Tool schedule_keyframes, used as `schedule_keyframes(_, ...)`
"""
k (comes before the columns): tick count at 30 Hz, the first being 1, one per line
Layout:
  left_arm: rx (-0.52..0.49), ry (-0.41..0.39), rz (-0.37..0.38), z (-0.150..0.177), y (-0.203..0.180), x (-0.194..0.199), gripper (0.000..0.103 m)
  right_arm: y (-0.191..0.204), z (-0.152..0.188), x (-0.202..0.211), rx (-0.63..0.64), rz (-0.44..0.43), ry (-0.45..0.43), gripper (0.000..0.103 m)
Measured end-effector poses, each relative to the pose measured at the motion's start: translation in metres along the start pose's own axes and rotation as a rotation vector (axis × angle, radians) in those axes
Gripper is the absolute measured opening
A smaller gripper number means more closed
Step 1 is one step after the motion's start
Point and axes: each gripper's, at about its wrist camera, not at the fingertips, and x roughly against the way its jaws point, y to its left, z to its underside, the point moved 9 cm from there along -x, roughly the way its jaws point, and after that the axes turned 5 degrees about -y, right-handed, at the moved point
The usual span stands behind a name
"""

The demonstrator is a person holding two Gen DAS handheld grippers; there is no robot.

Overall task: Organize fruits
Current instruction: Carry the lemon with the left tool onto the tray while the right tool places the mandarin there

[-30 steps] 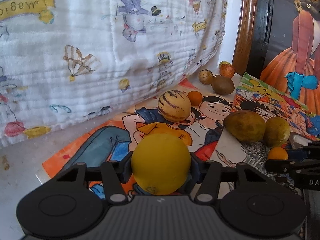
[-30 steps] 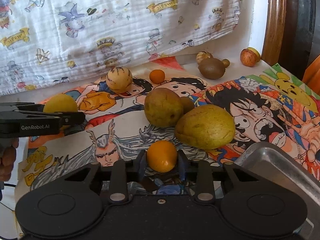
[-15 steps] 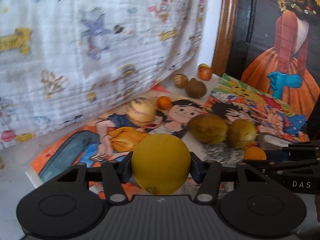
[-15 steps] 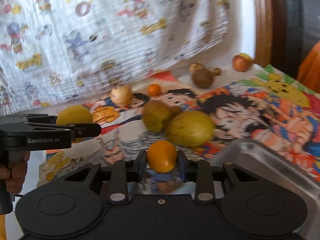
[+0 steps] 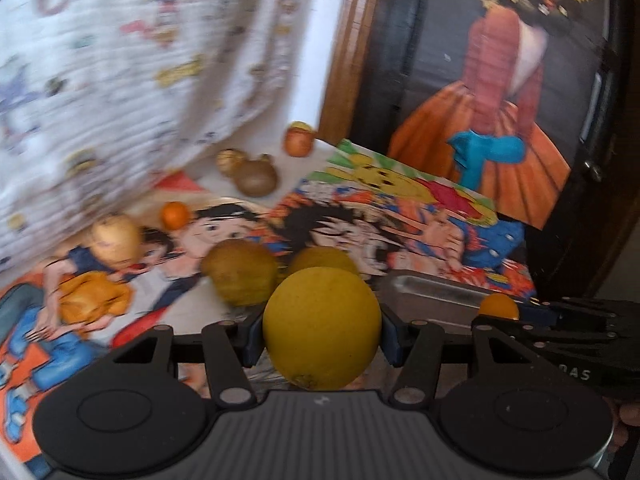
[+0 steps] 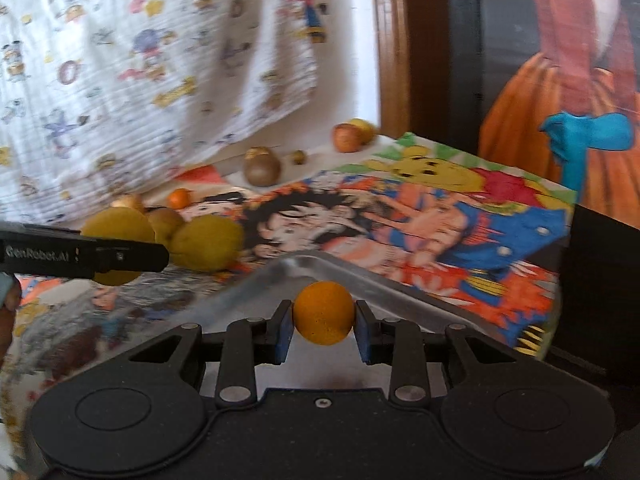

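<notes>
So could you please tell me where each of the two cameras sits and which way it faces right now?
Left wrist: sits on the left hand-held gripper, looking forward and down along its fingers at the yellow fruit they clamp; the right hand-held gripper shows at the right edge.
Right wrist: sits on the right hand-held gripper, facing the small orange fruit it clamps above the metal tray; the left hand-held gripper and part of a hand show at left.
Shared: both fruits, tray, cartoon-print cover.
</notes>
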Motion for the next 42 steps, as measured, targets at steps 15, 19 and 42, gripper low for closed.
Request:
schedule_keyframes(15, -0.129, 0.068, 0.130, -0.001, -0.074, -0.077, 0.060, -0.040, 0.014, -0.017, 0.064, 0.125, -0.004, 0.034)
schedule_keyframes(19, -0.137, 0.077, 0.139, 0.002, -0.080, -0.094, 0.060, -0.041, 0.016, -0.020, 0.065, 0.126, 0.002, 0.034)
schedule_keyframes(42, -0.151, 0.051, 0.155, -0.002, -0.081, -0.097, 0.074, -0.030, 0.023, 0.003, 0.093, 0.131, -0.019, 0.059)
